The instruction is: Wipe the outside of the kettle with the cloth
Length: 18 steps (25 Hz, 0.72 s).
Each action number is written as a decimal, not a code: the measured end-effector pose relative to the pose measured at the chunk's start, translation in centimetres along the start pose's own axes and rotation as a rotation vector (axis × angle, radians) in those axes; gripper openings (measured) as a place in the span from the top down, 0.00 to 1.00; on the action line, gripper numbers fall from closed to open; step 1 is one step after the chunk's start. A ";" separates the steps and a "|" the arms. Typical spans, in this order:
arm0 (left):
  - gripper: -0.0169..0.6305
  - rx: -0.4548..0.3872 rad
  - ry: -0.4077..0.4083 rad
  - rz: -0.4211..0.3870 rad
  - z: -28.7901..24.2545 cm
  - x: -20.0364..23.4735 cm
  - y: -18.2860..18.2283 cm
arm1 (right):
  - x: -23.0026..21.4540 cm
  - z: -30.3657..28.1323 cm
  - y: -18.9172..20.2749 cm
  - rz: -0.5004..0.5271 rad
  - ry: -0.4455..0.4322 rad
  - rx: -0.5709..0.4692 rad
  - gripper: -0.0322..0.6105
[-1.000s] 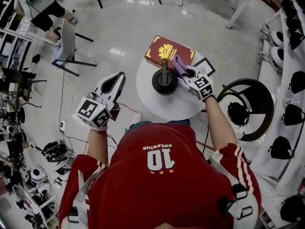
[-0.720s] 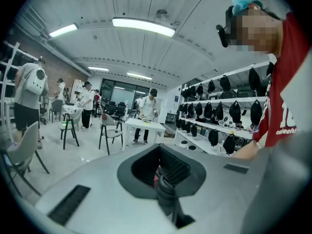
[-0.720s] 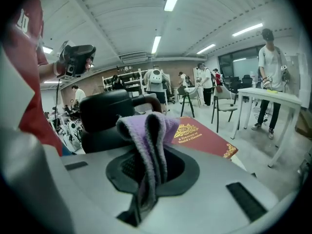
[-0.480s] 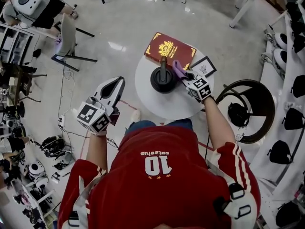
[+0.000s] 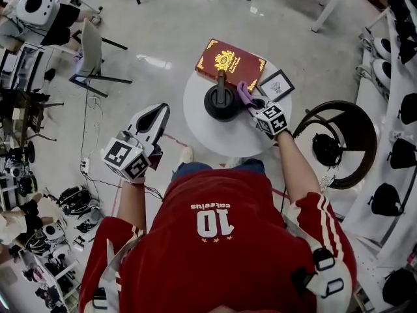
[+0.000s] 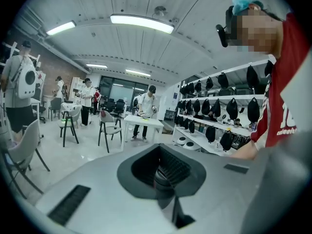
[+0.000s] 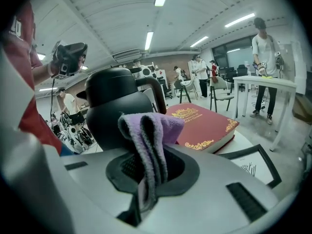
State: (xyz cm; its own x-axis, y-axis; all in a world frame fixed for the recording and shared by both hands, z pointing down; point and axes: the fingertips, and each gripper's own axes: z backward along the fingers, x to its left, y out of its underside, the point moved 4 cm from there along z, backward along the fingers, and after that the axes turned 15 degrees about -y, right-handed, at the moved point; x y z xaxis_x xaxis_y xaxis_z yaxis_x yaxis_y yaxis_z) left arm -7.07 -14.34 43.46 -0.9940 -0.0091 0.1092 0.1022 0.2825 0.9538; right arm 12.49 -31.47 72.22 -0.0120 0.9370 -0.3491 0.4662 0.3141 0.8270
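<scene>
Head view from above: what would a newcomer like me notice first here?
Likely the black kettle in the middle of the round white table, with a gold-trimmed red book lying just beyond it. Next, the right gripper pinching a purple cloth beside the kettle, while the left gripper hangs shut and empty over the floor.

Head view looks down; right gripper view, seemingly close, shares kettle (image 5: 221, 102).

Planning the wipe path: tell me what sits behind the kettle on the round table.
A red book with gold ornament lies flat on the table just behind the kettle. The kettle's handle covers part of its near edge; whether they touch cannot be seen.
</scene>
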 end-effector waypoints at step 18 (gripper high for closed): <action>0.96 -0.010 0.109 -0.007 0.5 -0.7 0.7 | 4.3 0.9 2.6 -0.104 0.081 -0.050 0.88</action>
State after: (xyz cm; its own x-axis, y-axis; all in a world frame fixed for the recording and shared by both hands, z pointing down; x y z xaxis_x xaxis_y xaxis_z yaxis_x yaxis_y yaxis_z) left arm -6.29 -13.65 43.87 -0.9846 -0.1155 0.1313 0.0957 0.2726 0.9574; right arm 14.39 -26.78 72.47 -0.1301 0.9077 -0.3990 0.4140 0.4154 0.8100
